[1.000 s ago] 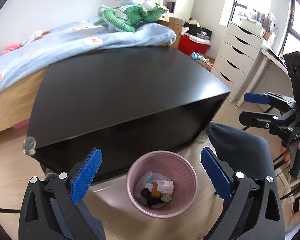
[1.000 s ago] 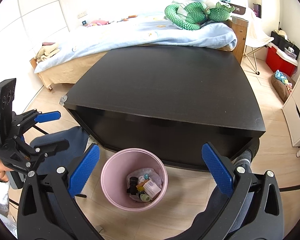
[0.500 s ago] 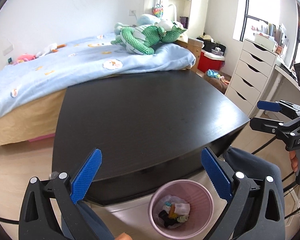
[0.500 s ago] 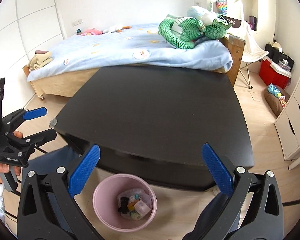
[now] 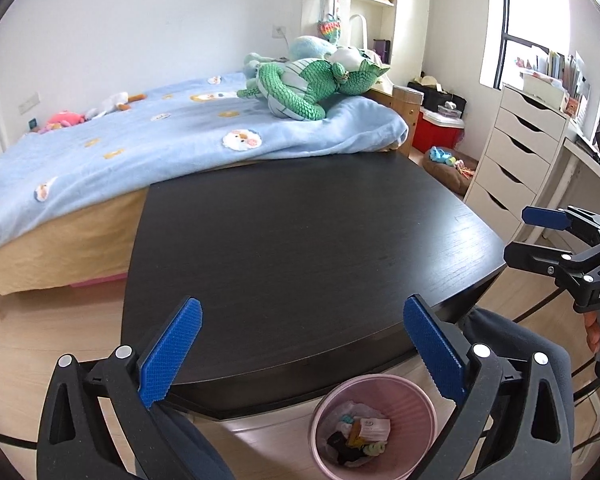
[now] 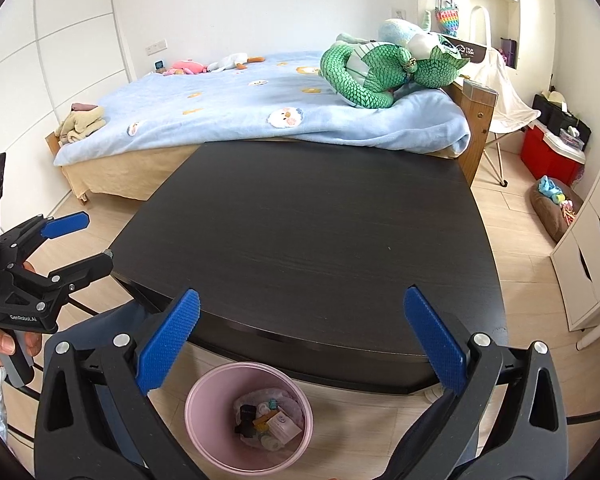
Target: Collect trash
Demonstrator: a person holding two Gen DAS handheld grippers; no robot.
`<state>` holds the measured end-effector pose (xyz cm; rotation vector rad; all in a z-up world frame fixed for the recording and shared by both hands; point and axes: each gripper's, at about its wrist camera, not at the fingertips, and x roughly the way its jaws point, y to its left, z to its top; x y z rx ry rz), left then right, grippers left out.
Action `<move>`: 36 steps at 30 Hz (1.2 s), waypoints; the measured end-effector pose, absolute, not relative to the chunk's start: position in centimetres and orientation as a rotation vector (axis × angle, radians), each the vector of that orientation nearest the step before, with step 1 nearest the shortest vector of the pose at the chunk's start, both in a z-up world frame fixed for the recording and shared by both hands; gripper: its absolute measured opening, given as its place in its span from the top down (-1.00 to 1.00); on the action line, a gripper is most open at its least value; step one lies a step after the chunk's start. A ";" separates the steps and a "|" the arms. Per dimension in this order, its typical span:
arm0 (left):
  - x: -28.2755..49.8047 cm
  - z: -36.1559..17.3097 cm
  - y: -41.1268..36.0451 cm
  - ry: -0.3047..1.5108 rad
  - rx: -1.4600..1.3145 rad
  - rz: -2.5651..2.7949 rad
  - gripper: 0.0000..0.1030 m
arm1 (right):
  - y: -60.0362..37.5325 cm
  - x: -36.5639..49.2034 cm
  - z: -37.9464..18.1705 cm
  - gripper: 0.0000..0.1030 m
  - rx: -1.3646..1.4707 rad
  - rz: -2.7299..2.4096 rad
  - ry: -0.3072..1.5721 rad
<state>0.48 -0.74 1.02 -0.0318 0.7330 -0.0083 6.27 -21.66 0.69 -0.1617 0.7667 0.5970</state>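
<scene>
A round pink wastebasket (image 5: 374,426) is standing on the pale wood floor (image 6: 512,236) just in front of the near edge of the black table (image 5: 300,248); it is holding a small heap of trash (image 6: 266,420), among it a white card, a black piece and some orange and pale green scraps; the left gripper (image 5: 300,360) is hovering above the table edge with its blue-padded fingers spread wide and holding nothing; the right gripper (image 6: 302,346) is likewise gaping wide and empty; behind the table a bed (image 6: 220,108) under a light blue blanket is carrying a green plush dragon (image 5: 312,86); a white drawer unit (image 5: 516,152) is standing by the window.
</scene>
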 end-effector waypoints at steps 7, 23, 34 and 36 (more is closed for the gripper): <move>0.2 1.5 -0.7 0.709 -0.031 0.001 -0.88 | -21.5 6.2 1.0 -0.94 -0.171 0.595 0.761; 0.3 1.7 -0.7 0.704 -0.031 0.010 -0.88 | -21.6 6.5 1.0 -0.94 -0.175 0.587 0.759; 0.4 1.7 -0.6 0.707 -0.030 0.010 -0.88 | -21.6 6.5 1.0 -0.94 -0.174 0.587 0.760; 0.4 1.7 -0.6 0.707 -0.030 0.010 -0.88 | -21.6 6.5 1.0 -0.94 -0.175 0.587 0.759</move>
